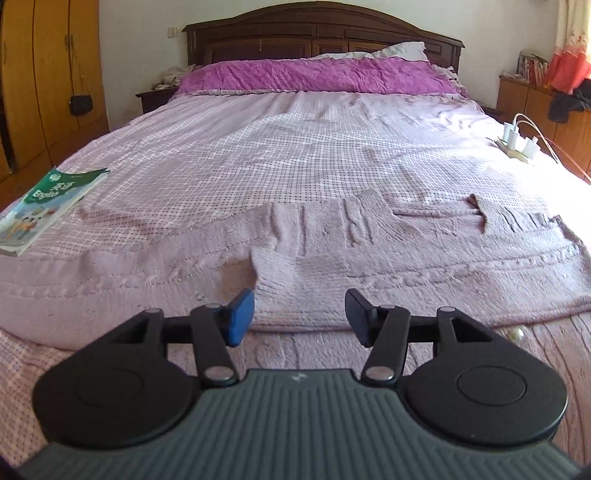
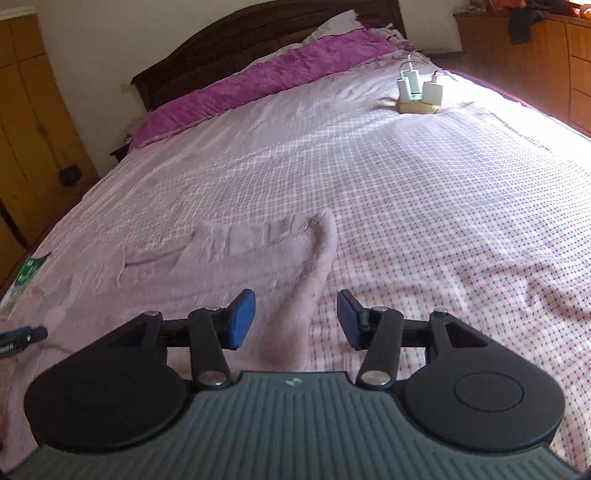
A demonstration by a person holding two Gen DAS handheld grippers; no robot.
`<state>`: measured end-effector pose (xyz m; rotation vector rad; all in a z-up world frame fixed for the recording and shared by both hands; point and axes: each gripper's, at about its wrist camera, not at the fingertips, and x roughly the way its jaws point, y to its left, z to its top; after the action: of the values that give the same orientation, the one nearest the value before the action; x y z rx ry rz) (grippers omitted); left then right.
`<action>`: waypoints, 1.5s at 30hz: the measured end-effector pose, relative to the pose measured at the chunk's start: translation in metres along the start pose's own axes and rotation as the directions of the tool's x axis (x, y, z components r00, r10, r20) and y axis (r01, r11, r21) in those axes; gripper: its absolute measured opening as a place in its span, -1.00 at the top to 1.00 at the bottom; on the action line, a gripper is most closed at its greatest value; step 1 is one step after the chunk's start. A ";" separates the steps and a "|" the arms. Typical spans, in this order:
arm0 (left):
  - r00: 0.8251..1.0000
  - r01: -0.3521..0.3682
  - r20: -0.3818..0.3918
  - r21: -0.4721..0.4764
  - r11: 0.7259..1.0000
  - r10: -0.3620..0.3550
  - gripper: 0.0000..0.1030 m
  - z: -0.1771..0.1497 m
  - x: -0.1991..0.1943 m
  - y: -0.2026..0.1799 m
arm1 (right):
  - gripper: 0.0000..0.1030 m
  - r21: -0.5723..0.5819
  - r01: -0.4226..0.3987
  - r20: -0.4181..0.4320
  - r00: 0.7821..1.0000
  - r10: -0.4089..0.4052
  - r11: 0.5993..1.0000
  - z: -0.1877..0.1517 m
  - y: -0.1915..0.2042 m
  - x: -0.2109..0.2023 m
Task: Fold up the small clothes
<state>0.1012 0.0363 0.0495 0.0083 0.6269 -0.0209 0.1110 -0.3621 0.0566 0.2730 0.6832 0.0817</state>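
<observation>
On the checked pink bedspread [image 1: 295, 147], toward its foot end, a pale pink knitted sweater [image 1: 369, 258] lies spread flat, its ribbed body facing up and one sleeve stretched out to the side. Just short of the sweater's near hem, the left gripper [image 1: 300, 317] hangs with its jaws set wide apart and nothing between them; the blue pad and the dark pad both stand clear of the knit. A small pearl-like bead [image 1: 516, 335] sits at the sweater's near right corner.

In the right wrist view the same sweater [image 2: 251, 254] shows with a long sleeve trailing down from the shoulder toward the camera. The right gripper [image 2: 296, 319] straddles this sleeve from above, fingers spread wide to either side of it and holding nothing; whether the pads touch the cloth cannot be told. Left of the sweater, at the frame edge, the tip of the other gripper is visible.

Left of the sweater, near the bed's edge, a green English textbook [image 1: 44, 206] lies on the bedspread. Beyond the sweater, well apart from it on the right side, white chargers [image 2: 417, 90] are plugged into a power strip. Farther still, a magenta quilt [image 1: 314, 75] runs along the dark wooden headboard [image 1: 317, 33].
</observation>
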 end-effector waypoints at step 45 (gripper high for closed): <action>0.942 -0.333 -0.121 -0.448 0.830 0.313 -0.14 -0.018 0.012 0.233 | -0.53 0.006 -0.032 -0.090 0.995 0.032 0.999 -0.108 0.107 -0.030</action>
<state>0.1051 0.2696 0.0282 -0.3509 0.6544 0.4633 0.0208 -0.2402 0.0239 0.2858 0.7686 0.1237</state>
